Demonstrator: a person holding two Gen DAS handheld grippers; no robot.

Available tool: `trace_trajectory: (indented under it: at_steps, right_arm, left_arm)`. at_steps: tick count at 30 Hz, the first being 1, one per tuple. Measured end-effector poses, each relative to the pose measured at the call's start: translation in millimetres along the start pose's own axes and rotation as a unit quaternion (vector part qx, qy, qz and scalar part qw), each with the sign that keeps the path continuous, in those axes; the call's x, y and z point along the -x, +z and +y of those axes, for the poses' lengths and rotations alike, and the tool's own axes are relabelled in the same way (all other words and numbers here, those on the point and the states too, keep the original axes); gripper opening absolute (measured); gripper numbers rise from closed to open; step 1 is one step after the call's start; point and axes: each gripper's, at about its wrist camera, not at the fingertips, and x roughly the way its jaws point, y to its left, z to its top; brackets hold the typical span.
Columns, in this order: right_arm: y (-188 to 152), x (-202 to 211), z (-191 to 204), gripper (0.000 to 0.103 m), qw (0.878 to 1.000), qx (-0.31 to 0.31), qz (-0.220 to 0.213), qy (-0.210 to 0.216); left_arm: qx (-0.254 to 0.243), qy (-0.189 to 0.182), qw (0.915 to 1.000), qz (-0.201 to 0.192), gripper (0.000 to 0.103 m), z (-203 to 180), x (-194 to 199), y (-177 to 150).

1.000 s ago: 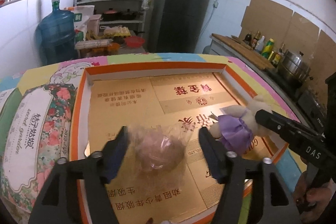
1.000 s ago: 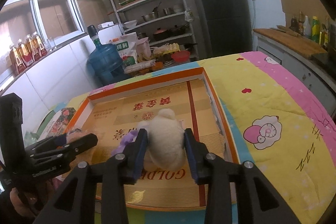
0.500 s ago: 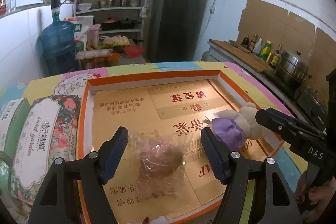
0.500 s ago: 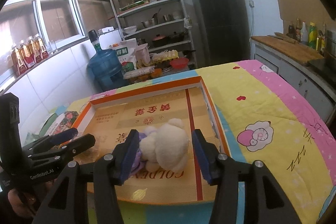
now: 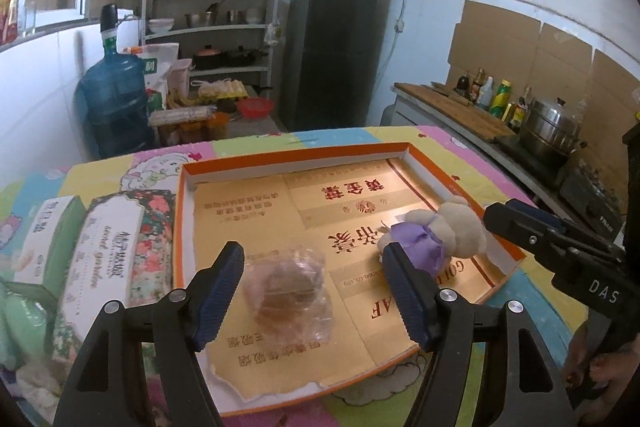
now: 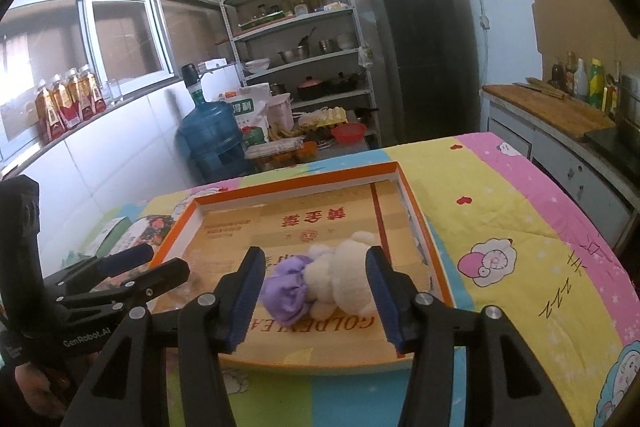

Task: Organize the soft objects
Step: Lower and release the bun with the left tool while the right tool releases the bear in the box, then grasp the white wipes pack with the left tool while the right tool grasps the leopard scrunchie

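The thing inside the clear plastic bag [image 5: 289, 285] is hard to make out: a brownish-pink round lump, blurred by the crinkled film. It lies on the gold card floor of the shallow orange-rimmed box [image 5: 182, 211], between the widely spread jaws of the left gripper [image 5: 314, 297], which touch nothing. The face of the plush toy [image 6: 340, 281] is turned away; only cream fur and a purple dress show. It lies near the box's right wall, between the wide-open jaws of the right gripper [image 6: 316, 301], clear of both pads.

The hands are mostly cut off at the frame edges. From the left wrist view the right gripper's black body reads "DAS"; from the right wrist view the left gripper's body reads "GenRobot.AI".

The box sits on a cartoon-printed cloth [image 6: 500, 223]. To its left lie a floral pack [image 5: 116, 247] marked "secret garden" and a green-and-white pack [image 5: 44, 239], its text too blurred to read. The box floor carries red Chinese characters and "GOLDEN LEAF", partly covered by the toy. Behind stand a blue water jug [image 5: 114, 103], metal shelves [image 5: 212, 27] and a dark fridge [image 5: 334, 43].
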Motion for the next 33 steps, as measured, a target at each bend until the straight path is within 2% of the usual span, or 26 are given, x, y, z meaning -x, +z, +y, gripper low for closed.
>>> trace_trajectory:
  at_steps: [18,33]
  right_arm:
    - [-3,26,54,0.052,0.999,0.030,-0.013,0.015]
    - [-14,37,115,0.052,0.997,0.061,-0.013,0.039]
  left_arm:
    - [0.007,0.018,0.9990,-0.039,0.073,26,63,-7]
    - [0.021,0.054,0.9965,-0.061,0.073,64,112,-27]
